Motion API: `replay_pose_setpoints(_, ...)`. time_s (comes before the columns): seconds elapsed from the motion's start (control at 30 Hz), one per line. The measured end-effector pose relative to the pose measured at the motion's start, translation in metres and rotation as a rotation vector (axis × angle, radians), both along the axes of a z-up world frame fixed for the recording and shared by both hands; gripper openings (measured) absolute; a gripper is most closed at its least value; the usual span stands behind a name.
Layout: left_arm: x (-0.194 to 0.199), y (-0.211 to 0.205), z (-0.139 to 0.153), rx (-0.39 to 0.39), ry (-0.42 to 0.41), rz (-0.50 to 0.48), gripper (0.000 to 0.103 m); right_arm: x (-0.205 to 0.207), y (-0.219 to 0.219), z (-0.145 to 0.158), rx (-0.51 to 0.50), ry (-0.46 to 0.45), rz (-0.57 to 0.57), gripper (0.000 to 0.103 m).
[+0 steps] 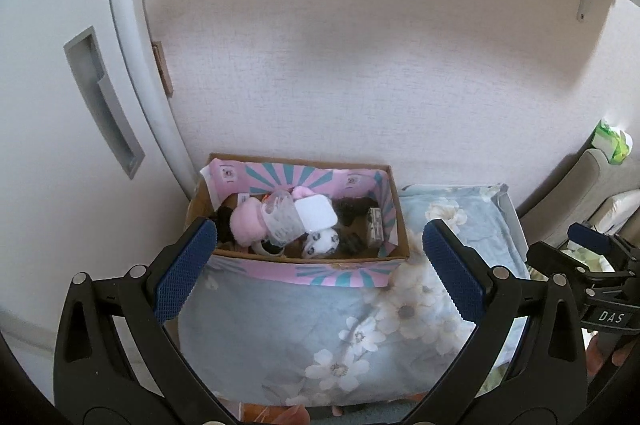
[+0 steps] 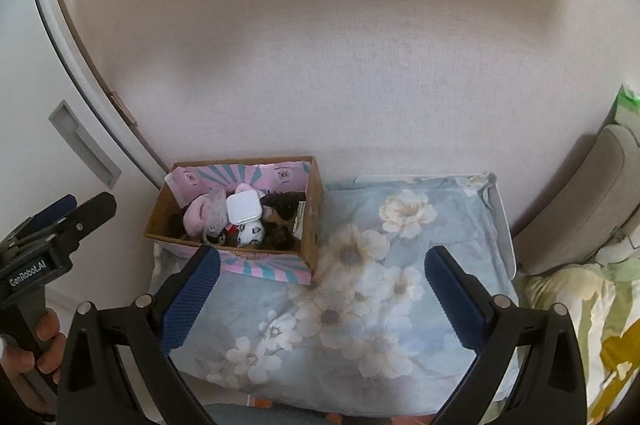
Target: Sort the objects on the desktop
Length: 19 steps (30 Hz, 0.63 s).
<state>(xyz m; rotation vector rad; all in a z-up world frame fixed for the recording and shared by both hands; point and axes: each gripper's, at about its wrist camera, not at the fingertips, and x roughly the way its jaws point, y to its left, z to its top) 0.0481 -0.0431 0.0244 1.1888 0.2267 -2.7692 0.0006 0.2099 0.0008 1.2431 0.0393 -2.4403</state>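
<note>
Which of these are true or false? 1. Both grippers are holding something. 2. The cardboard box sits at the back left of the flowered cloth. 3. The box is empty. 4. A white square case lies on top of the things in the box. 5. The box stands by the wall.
1. False. The left gripper and the right gripper are both open and hold nothing.
2. True. The cardboard box is at the back left of the flowered cloth.
3. False. It is full of small things, including a pink fluffy item.
4. True. The white square case lies on top.
5. True.
</note>
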Motion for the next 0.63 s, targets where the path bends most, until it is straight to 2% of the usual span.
replay_pose_setpoints(0.33,0.010,0.007,0.003,0.011,-0.003,0.020,0.103,0.008,0.009,0.005,0.014,0.005,0.001,0.102)
replay_pose_setpoints(0.63,0.014,0.010,0.008,-0.021,0.009,0.018,0.103,0.010,0.010,0.007,0.009,0.012,0.007,0.102)
